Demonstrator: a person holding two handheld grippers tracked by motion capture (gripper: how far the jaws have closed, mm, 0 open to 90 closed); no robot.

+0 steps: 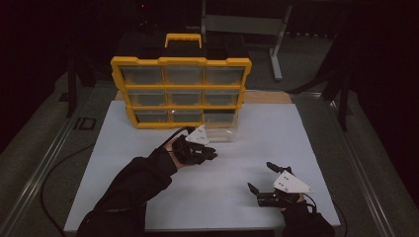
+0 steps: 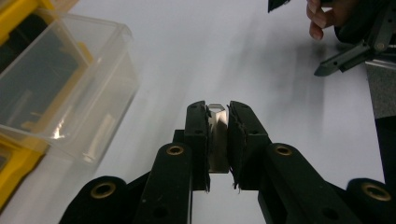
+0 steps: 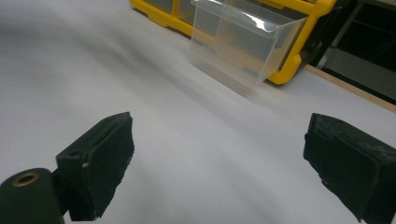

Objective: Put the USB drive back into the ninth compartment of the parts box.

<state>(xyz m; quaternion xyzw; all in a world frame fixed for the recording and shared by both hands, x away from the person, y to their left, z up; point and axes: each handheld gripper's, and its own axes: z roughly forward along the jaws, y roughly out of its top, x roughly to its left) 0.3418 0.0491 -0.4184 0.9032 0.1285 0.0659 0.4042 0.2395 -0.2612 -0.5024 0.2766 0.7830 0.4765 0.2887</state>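
Left gripper (image 2: 217, 140) pinches a small metal piece (image 2: 216, 122) between its jaws, above the white table (image 1: 257, 143), just beside the clear drawer (image 1: 221, 133) pulled out of the yellow organizer (image 1: 180, 89). Right gripper (image 3: 219, 163) hangs spread wide, well apart.

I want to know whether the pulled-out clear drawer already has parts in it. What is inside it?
Through the clear drawer wall, pale rod-like shapes show near the bottom; blur and glare hide what they are. The left gripper pinches a small metal piece outside it.
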